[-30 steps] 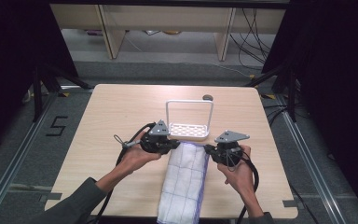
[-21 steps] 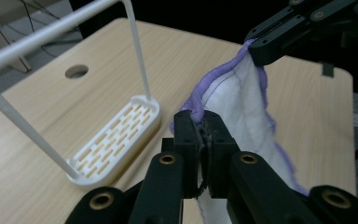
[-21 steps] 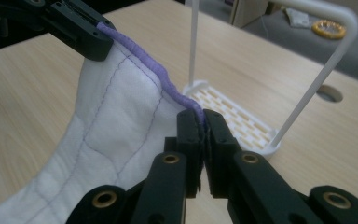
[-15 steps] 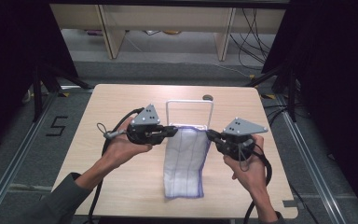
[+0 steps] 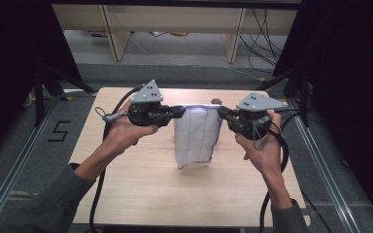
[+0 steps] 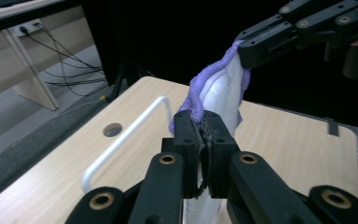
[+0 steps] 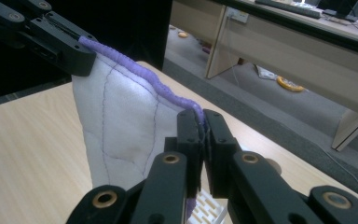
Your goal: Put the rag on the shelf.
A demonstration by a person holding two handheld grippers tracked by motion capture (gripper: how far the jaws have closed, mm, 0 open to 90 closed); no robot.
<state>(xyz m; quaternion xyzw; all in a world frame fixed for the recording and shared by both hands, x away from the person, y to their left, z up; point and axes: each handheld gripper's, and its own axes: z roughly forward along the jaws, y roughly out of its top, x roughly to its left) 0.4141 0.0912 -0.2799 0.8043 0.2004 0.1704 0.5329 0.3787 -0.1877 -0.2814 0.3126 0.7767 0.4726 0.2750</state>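
Dim lab room, dark curtains either side, pale wood desk (image 5: 126,189) in the middle with floor and cables beyond.

Left hand-held gripper (image 5: 180,111): I have it clamped tight on the top left corner of the cloth (image 5: 196,136), jaws fully closed on the purple hem in the left gripper view. Right hand-held gripper (image 5: 221,112): same thing, pinched closed on the top right corner, hem running into the jaws in the right gripper view. Both raised above the desk, roughly level, pointing at each other.

Cloth hangs between them, top edge pulled nearly straight from one hand-held gripper to the other, long axis dropping straight down. Its lower edge seems just clear of the desk or barely brushing it; I cannot tell which. Neither hand is nearer, since each holds a corner.

Material: soft quilted white fabric, thin purple stitch lines in a grid, thick purple piping on the edge. It drapes limp and narrows toward the bottom.

Behind the cloth, a white wire rack (image 6: 121,135) sits on the far part of the desk, with a thin rounded bar handle and a slotted base. Likely target for draping, I'd judge, and it lies ahead of both hands.
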